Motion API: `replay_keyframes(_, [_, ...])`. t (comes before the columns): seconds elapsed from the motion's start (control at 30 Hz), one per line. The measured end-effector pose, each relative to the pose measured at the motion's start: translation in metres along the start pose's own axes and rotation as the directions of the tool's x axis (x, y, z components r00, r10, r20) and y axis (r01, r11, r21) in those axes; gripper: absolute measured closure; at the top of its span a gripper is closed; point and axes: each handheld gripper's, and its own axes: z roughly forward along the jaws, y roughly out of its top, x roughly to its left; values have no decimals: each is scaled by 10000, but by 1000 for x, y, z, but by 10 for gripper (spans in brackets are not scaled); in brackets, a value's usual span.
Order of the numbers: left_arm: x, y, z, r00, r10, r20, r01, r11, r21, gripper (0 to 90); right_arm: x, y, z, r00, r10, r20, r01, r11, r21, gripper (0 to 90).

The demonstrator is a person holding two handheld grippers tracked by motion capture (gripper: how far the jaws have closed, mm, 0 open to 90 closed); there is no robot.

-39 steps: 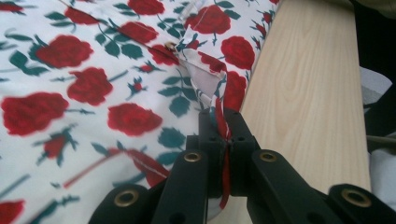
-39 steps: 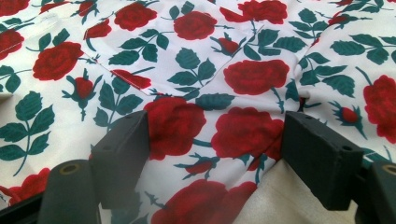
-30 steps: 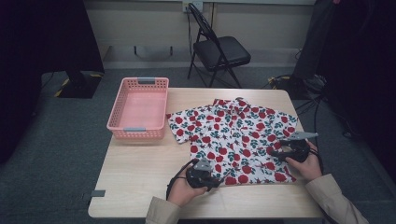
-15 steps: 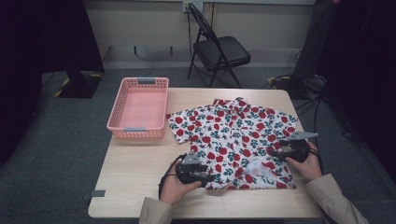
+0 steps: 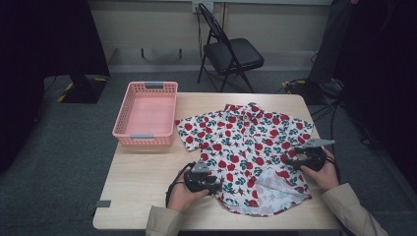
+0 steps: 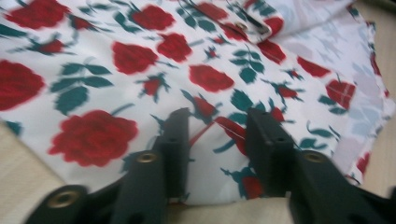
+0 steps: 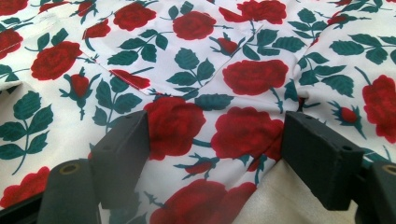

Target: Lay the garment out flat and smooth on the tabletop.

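The white short-sleeved shirt printed with red roses [image 5: 246,147] lies spread across the table's right half. The left gripper [image 6: 217,140], jaws just narrowing around the near hem (not yet pinching), readies a fold; the right gripper [image 7: 215,154] gapes unclenched.

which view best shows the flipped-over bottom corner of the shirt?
The high view: the folded-back hem flap of the shirt shows whole, pale underside up, between the left gripper and right gripper. The left gripper view catches its pale underside at the right edge, blurred. The right gripper view gives just close-up rose print.
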Motion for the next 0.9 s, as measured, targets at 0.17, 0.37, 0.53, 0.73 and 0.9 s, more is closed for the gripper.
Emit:
replay_keyframes(0.17, [3,-1,-4,9999,-61,-127,65,9995,324,880,0,0,0,10000,-4,3,4,10000,1,233])
replay_keyframes(0.37, [1,-3,-14,9998,-14,-185,19,9997,243,889,0,0,0,10000,-1,-2,1,10000,1,233])
replay_keyframes(0.53, [2,-5,-21,9998,-62,-172,65,9998,195,890,0,0,0,10000,0,-1,0,10000,0,233])
replay_keyframes(0.73, [4,-8,-28,9996,-257,-74,257,9997,-28,887,0,0,0,10000,-1,-1,1,10000,0,233])
replay_keyframes(0.9, [3,-11,-37,9987,-502,-41,501,9987,-127,877,0,0,0,10000,-1,-5,1,10000,1,233])
